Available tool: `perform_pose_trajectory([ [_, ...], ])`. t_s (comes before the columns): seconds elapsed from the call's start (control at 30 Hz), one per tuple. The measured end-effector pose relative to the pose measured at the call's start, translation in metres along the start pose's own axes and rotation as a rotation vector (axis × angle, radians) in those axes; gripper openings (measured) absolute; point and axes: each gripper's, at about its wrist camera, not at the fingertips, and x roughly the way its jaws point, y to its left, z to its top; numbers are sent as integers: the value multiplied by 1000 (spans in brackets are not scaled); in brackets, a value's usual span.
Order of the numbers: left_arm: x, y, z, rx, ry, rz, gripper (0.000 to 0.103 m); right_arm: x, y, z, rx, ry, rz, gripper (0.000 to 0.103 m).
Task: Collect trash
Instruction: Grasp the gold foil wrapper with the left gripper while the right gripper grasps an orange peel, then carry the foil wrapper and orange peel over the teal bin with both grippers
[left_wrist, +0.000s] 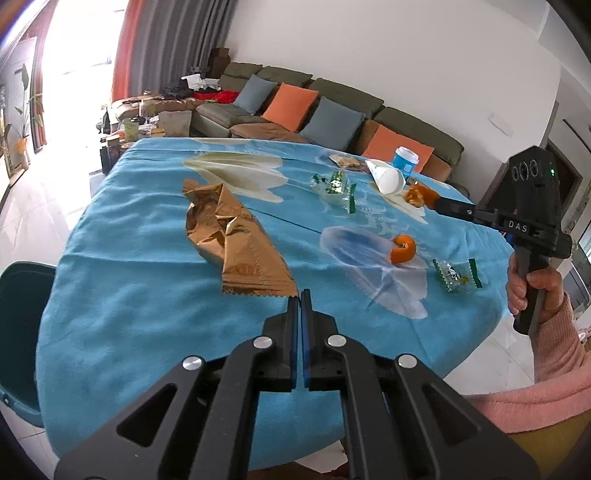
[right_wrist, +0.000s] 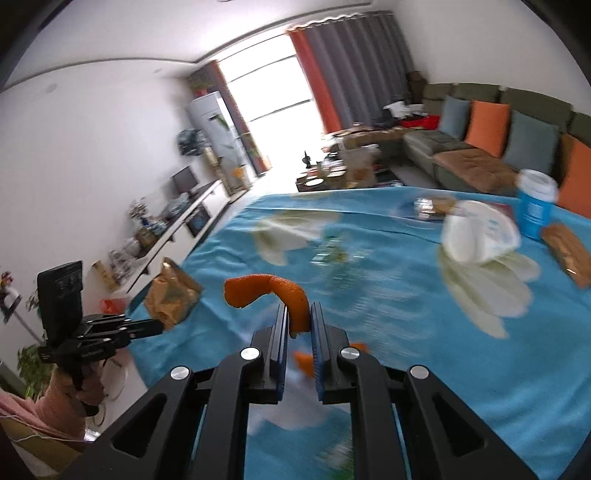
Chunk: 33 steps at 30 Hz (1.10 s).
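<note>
My left gripper (left_wrist: 300, 295) is shut at the near corner of a crumpled gold wrapper (left_wrist: 231, 236) lying on the blue tablecloth (left_wrist: 129, 295); whether it pinches the wrapper I cannot tell. My right gripper (right_wrist: 299, 310) is shut on a curled orange peel (right_wrist: 273, 291), held above the table; it shows in the left wrist view (left_wrist: 419, 195) too. A second orange peel (left_wrist: 403, 249) lies on the cloth. Two clear green-edged candy wrappers (left_wrist: 456, 277) (left_wrist: 336, 186) lie nearby. A tipped white paper cup (left_wrist: 386, 176) lies at the far right.
A blue cup with a white lid (left_wrist: 405, 158) and a snack packet (left_wrist: 345, 161) stand at the far edge. A dark teal bin (left_wrist: 18, 332) stands left of the table. A sofa with cushions (left_wrist: 295, 107) lies behind. A brown packet (right_wrist: 567, 251) lies by the blue cup.
</note>
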Motion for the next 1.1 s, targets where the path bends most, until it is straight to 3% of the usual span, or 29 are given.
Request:
perform_pose_trajectory([
  [0.57, -46, 36, -8, -49, -52, 80, 2, 97, 89, 15, -86, 124, 234, 11],
  [1.1, -79, 86, -14, -113, -76, 207, 2, 169, 160, 42, -178, 204, 332, 11],
])
